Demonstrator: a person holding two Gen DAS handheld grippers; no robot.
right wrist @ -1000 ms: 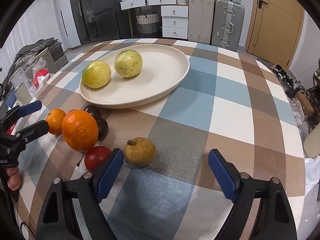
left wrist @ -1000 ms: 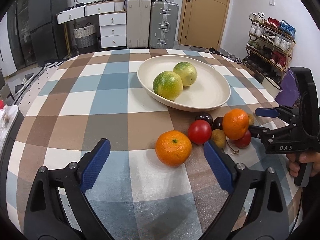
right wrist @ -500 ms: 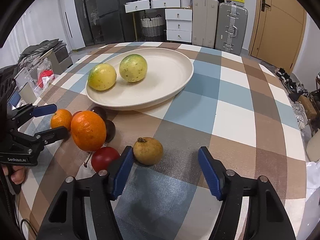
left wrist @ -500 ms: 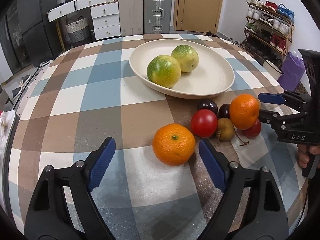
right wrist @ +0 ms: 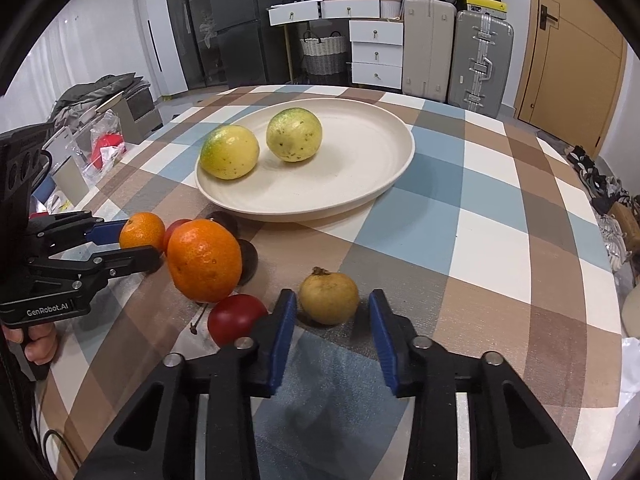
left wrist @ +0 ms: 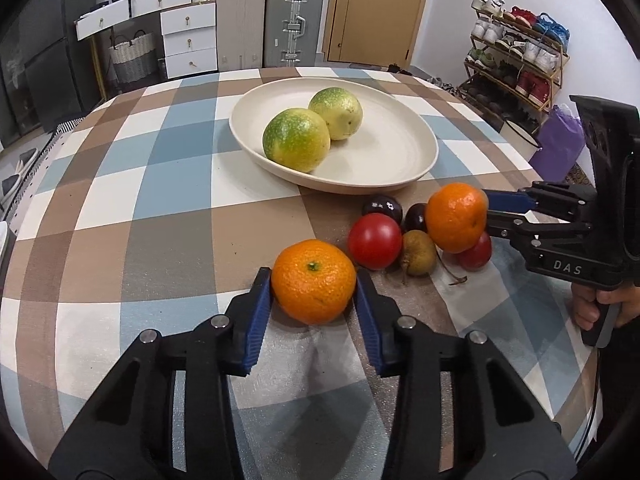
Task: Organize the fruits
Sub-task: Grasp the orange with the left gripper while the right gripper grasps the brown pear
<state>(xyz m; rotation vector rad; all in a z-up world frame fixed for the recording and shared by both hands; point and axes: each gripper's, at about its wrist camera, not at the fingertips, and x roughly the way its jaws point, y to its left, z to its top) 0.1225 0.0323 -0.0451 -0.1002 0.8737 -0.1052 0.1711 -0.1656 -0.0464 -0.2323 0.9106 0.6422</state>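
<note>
My left gripper (left wrist: pixel 313 280) is shut on an orange (left wrist: pixel 313 281) that rests on the checked tablecloth; both pads touch its sides. It also shows in the right wrist view (right wrist: pixel 142 230). My right gripper (right wrist: pixel 331 308) has narrowed around a yellow-brown fruit (right wrist: pixel 329 298), with small gaps at both pads. Beside these lie a second orange (right wrist: pixel 204 260), a red tomato (left wrist: pixel 374 241), another red fruit (right wrist: pixel 236 318) and dark plums (left wrist: pixel 383 208). A cream plate (left wrist: pixel 400 160) holds two yellow-green fruits (left wrist: pixel 296 145).
The round table's edge (right wrist: pixel 600 280) curves close on the right. Suitcases (left wrist: pixel 294 20), white drawers and a door stand behind the table. A shoe rack (left wrist: pixel 516 64) is at the right, bags and clutter (right wrist: pixel 100 140) at the left.
My left gripper moved forward and closed onto the near orange. My right gripper moved forward and narrowed around the yellow-brown fruit.
</note>
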